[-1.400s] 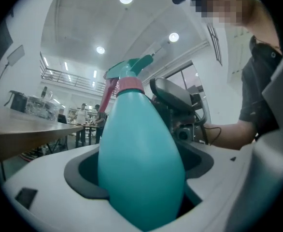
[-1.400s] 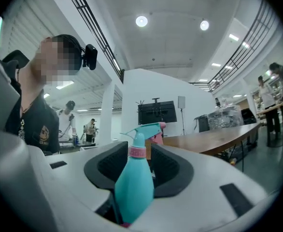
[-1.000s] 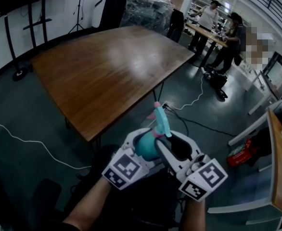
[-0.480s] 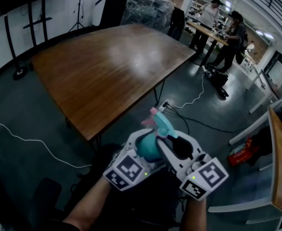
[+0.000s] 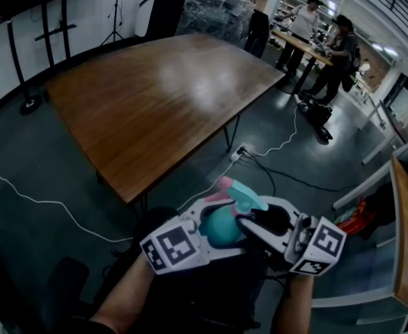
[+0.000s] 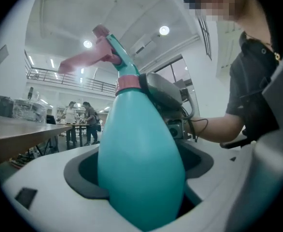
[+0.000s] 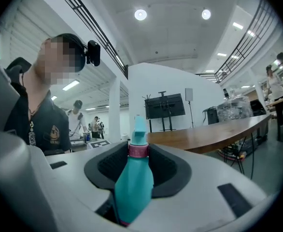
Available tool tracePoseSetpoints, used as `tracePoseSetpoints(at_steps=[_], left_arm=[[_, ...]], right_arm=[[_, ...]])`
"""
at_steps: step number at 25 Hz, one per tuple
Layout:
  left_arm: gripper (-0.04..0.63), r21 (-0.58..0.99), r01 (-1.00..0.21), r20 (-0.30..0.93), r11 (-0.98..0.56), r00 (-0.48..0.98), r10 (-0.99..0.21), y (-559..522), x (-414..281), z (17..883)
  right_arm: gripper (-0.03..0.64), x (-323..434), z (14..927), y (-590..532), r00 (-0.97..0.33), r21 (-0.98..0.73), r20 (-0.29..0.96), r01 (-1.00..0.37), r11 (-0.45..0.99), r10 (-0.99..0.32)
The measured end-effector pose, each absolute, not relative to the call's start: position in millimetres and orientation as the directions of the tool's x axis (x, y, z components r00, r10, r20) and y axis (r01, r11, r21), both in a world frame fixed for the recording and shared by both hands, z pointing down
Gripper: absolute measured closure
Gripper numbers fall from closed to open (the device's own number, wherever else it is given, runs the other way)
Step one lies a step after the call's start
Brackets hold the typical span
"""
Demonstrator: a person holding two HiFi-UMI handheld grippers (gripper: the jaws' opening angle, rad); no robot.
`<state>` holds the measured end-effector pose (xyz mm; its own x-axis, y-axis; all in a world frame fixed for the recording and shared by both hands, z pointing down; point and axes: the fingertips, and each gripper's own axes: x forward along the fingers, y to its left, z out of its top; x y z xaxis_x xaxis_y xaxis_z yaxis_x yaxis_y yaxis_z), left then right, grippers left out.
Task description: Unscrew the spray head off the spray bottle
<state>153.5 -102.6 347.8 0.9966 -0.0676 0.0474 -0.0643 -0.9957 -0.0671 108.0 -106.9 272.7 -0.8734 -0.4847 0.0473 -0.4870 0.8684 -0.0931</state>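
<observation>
Below the pink collar [image 6: 127, 82]: noted the teal body of the spray bottle [image 5: 220, 227] seated in the left gripper [image 5: 214, 226], jaws closed tight on the widest part.

At the collar itself: found the right gripper [image 5: 250, 218] clamped as well, dark pads [image 7: 173, 168] pressed to both sides of the collar, i.e. on the foot of the spray head [image 5: 244, 195].

Read the long axis as running from the base on the holder's side, through the collar, then up and away. Spray head above the collar, pink trigger [image 6: 81, 61] jutting off to one side beyond it.

Placed the wooden table [image 5: 155, 103] well beyond the collar and apart from the bottle. No support under the bottle; held in mid-air by the two grippers alone.

Judged the right gripper nearer the thread, so twist about the long axis there, with the left as anchor.

Possible fault: the same pads also appear to touch the shoulder just below the collar, which would turn bottle and head together.

Contents: opaque teal wall, fill level not readable. Advise keeping the end above the collar uppermost.
</observation>
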Motion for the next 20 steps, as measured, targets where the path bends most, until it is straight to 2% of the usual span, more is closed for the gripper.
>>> tracePoseSetpoints(at_steps=[3,6,10,15,20], left_arm=[[0.169,-0.064,-0.032,0.036,-0.997,0.999,-0.035,-96.7,154.8,346.3],[0.169,-0.057,-0.051,0.032,-0.997,0.998,-0.053,-99.8,156.5,346.0],[0.169,-0.059,-0.143,0.038,-0.988,0.989,-0.145,-114.9,156.3,348.0],[0.169,-0.065,-0.317,0.046,-0.946,0.946,-0.32,-142.8,148.0,348.4],[0.169,-0.089,-0.382,0.071,-0.92,0.919,-0.388,-151.8,149.9,354.1]], right_arm=[[0.471,109.1,270.9,-102.5,-0.892,-0.093,0.033,-0.453,0.887,-0.452],[0.471,110.8,270.1,-104.5,-0.874,-0.08,0.03,-0.486,0.871,-0.485],[0.469,120.9,267.3,-111.7,-0.825,-0.096,0.002,-0.563,0.821,-0.566],[0.469,127.5,266.7,-122.3,-0.68,-0.062,0.013,-0.732,0.678,-0.733],[0.469,114.6,274.7,-126.7,-0.618,-0.048,0.046,-0.786,0.616,-0.785]])
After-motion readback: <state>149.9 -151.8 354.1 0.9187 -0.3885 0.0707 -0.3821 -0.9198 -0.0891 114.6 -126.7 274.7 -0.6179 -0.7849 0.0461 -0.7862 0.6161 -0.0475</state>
